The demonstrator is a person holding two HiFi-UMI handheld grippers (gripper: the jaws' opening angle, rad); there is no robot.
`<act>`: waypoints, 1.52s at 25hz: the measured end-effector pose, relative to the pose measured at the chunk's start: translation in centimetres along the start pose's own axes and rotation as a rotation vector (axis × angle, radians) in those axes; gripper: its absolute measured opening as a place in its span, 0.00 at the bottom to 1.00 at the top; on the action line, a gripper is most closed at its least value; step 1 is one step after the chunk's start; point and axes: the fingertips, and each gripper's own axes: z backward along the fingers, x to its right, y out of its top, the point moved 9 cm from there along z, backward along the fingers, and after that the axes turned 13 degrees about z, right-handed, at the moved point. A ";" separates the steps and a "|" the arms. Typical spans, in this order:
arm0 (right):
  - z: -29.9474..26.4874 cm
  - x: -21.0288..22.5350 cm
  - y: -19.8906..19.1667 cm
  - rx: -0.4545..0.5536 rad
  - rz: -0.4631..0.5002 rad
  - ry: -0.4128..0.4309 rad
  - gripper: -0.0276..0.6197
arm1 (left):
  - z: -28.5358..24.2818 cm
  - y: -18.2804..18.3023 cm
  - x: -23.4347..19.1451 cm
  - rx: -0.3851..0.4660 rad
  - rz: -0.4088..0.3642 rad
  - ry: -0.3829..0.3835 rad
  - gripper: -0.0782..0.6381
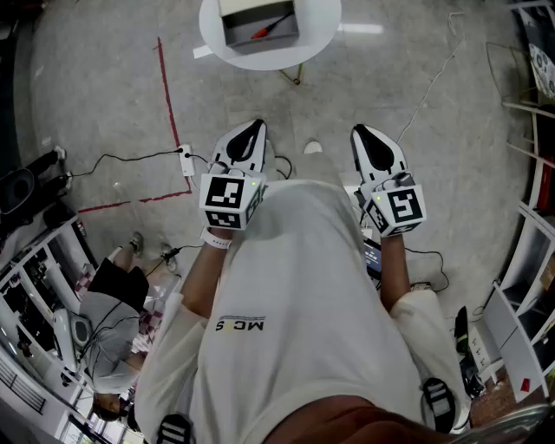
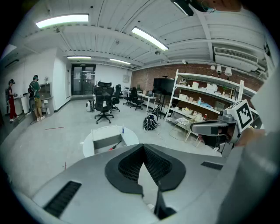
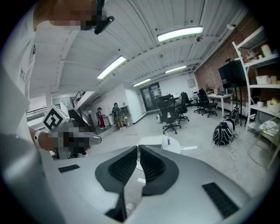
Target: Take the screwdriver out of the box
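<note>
An open grey box (image 1: pixel 258 22) stands on a small round white table (image 1: pixel 321 26) some way ahead of me. In it lies a screwdriver (image 1: pixel 270 26) with a red handle. In the left gripper view the box (image 2: pixel 107 142) and the screwdriver (image 2: pixel 114 145) show just beyond the jaws. My left gripper (image 1: pixel 256 126) (image 2: pixel 142 147) and right gripper (image 1: pixel 360 130) (image 3: pixel 138 148) are held side by side at waist height, well short of the table. Both are shut with nothing in them. The right gripper view shows only the table's rim (image 3: pixel 177 146) and part of the box (image 3: pixel 151 141) past the jaws.
A red tape line (image 1: pixel 169 104) and a power strip (image 1: pixel 186 160) with cables lie on the floor at the left. A small bottle (image 2: pixel 123 130) stands on the table. Office chairs (image 2: pixel 104 105), a backpack (image 2: pixel 150 123) and shelving (image 2: pixel 205 109) stand beyond it. People (image 2: pixel 36 96) stand at the far left wall.
</note>
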 end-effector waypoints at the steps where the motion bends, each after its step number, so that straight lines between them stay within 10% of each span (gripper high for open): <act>1: 0.2 -0.4 0.0 -0.005 -0.006 -0.009 0.17 | 0.4 0.1 -0.3 -0.007 0.006 -0.003 0.12; 26: -19.4 -11.3 8.0 -0.123 -0.002 -0.063 0.17 | 3.9 7.2 -20.7 0.048 0.081 -0.175 0.12; 38: -29.2 -4.7 9.6 -0.171 -0.052 0.020 0.17 | -2.3 13.8 -24.1 0.046 0.107 -0.120 0.12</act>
